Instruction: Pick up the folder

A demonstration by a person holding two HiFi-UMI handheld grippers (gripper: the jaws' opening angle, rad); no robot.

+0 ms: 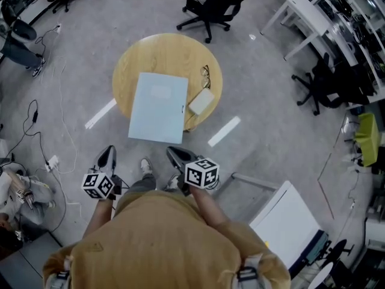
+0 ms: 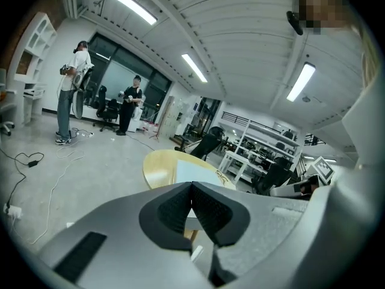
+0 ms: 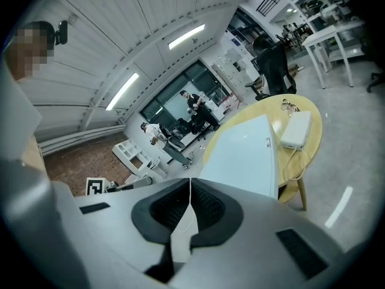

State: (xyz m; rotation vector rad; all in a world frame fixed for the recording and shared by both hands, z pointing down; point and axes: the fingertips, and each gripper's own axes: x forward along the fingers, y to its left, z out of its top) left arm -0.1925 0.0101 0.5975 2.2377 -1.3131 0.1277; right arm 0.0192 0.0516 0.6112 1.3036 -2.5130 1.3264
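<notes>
Head view: high above, steeply down past person's shoulders (image 1: pixel 162 233); round table (image 1: pixel 129 59) ahead, near. Left gripper view: low, almost level along its jaws, table beyond. Right gripper view: same, rolled sideways. All 3 share table and folder (image 1: pixel 159 107).

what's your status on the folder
Left gripper, right gripper shut, empty, short of table. Folder flat, overhanging near edge. White box and glasses beside it, nothing blocking.
</notes>
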